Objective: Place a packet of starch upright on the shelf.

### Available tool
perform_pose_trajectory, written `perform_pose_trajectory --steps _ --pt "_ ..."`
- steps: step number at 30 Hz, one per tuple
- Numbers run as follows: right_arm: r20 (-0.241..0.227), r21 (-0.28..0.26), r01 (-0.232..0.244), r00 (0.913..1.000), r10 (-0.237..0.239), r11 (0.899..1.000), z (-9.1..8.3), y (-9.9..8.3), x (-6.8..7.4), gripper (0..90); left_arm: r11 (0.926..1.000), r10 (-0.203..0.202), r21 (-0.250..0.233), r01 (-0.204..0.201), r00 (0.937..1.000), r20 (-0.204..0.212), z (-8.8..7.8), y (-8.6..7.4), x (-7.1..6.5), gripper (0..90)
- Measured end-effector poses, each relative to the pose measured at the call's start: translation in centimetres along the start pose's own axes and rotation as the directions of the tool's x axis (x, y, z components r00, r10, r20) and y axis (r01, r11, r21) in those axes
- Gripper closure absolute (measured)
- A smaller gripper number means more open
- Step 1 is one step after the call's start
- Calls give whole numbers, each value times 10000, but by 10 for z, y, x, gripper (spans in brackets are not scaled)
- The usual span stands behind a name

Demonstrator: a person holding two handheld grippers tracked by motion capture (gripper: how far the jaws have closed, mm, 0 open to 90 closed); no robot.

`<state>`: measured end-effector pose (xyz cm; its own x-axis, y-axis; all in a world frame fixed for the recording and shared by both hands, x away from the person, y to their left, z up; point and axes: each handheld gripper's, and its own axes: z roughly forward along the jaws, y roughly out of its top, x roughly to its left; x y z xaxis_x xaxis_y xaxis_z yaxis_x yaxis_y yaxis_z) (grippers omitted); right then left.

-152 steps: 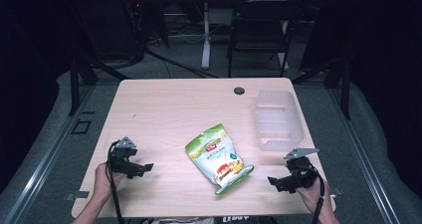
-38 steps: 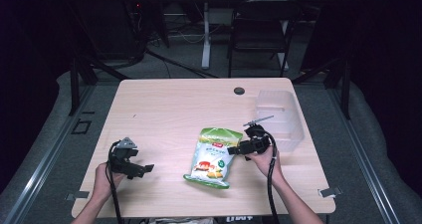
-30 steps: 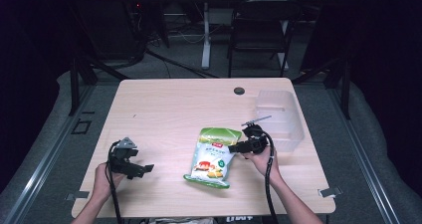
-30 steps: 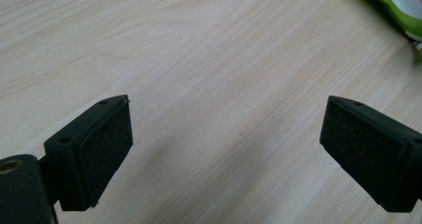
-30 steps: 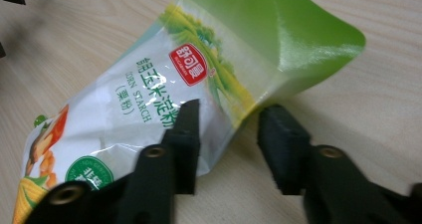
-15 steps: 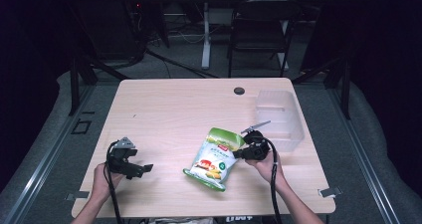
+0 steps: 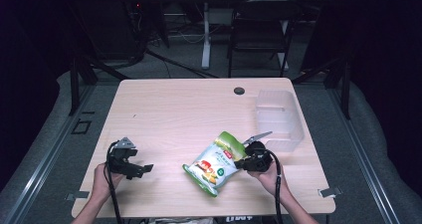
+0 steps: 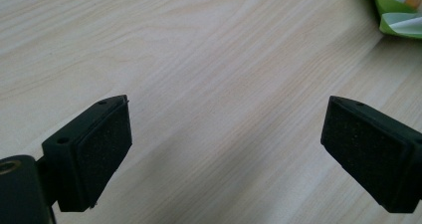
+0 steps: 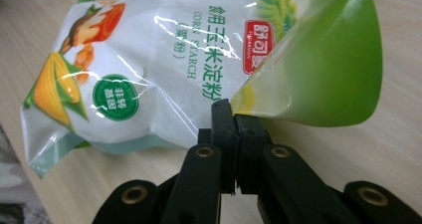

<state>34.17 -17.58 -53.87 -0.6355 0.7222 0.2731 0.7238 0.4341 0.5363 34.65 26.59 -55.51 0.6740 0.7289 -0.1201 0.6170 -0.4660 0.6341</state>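
— Where does the high view sit?
— Above my side, looking forward and down over the whole worktop [image 7: 174,109].
— And the cameras on your hands?
— Each looks along its own jaws, close to the wood. Mine on the right sits right at the starch bag [image 9: 149,79]; the left one catches its green corner [image 8: 398,15].
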Motion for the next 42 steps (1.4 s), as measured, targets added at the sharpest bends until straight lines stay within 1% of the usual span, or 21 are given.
perform_pose_trajectory --steps 2,5,7,8,9,12,13,14,16,17,19,22,26,27,30,34,37,38,39,40,42 --pt "-148 -14 22 9999 -23 10000 0 -4 5 894 10000 18 -22 -18 10000 -21 0 0 0 58" --pt "-221 175 236 9995 -232 9996 0 -8 10 893 10000 -29 -33 29 10000 -38 0 0 0 58" --pt "-218 97 207 9996 -205 9997 -1 -9 12 862 10000 -25 -95 25 10000 -52 -1 0 -1 58" --pt "-223 -2 186 9996 -186 9998 -1 -9 11 818 9999 39 -139 -40 9999 -93 -1 0 -1 59" --pt "-191 66 100 9998 -98 9999 -3 -9 9 769 9999 33 -152 -35 10000 -87 -1 1 -1 58" --pt "-282 207 -325 9991 331 9993 -6 -9 0 565 9998 50 -179 -52 9999 -125 -2 0 -1 59" --pt "-423 235 -438 9981 448 9988 -7 -10 -5 514 9998 11 -178 -13 9999 -108 -2 0 0 59" --pt "-394 276 -525 9978 536 9982 -7 -10 -8 459 9998 -3 -181 1 10000 -99 -2 0 0 59" --pt "-291 320 -621 9976 630 9976 -8 -10 -14 374 9999 15 -161 -17 9999 -118 -2 0 0 60" --pt "-291 320 -621 9976 630 9976 -8 -10 -14 374 9998 50 -177 -52 9999 -128 -2 0 0 60" --pt "-140 429 -614 9980 621 9972 -9 -10 -18 322 9998 100 -175 -102 9999 -103 -2 1 -1 60" --pt "24 465 -658 9978 658 9967 -12 -9 -25 289 9998 65 -161 -67 9999 -89 -2 0 -1 61" --pt "294 93 -738 9969 735 9972 -20 -9 -29 251 9998 33 -171 -35 9999 -110 -2 0 0 61" --pt "471 232 -587 9972 576 9980 -22 -8 -30 239 9998 43 -168 -44 9999 -103 -2 0 0 62" --pt "647 106 -400 9971 392 9991 -24 -2 -32 218 9998 111 -137 -113 9999 -108 -1 1 -1 62" --pt "579 -22 -374 9976 374 9993 -18 12 -33 216 9999 111 -77 -111 9999 -68 1 2 -2 64" --pt "465 252 -199 9987 187 9995 -7 27 -31 223 9999 155 -58 -156 9998 -88 1 2 -2 64" --pt "465 252 -199 9987 187 9995 -7 27 -31 223 9999 158 -44 -159 9998 -88 1 2 -2 64" --pt "373 479 -197 9991 179 9987 -4 30 -31 228 9999 139 -29 -139 9999 -49 1 2 -1 64" --pt "420 575 -218 9989 194 9981 2 32 -31 242 9999 118 -35 -118 9999 -40 1 1 -1 65" --pt "344 553 -298 9990 280 9980 4 32 -31 254 9999 117 -57 -117 9999 -25 1 1 -1 66"
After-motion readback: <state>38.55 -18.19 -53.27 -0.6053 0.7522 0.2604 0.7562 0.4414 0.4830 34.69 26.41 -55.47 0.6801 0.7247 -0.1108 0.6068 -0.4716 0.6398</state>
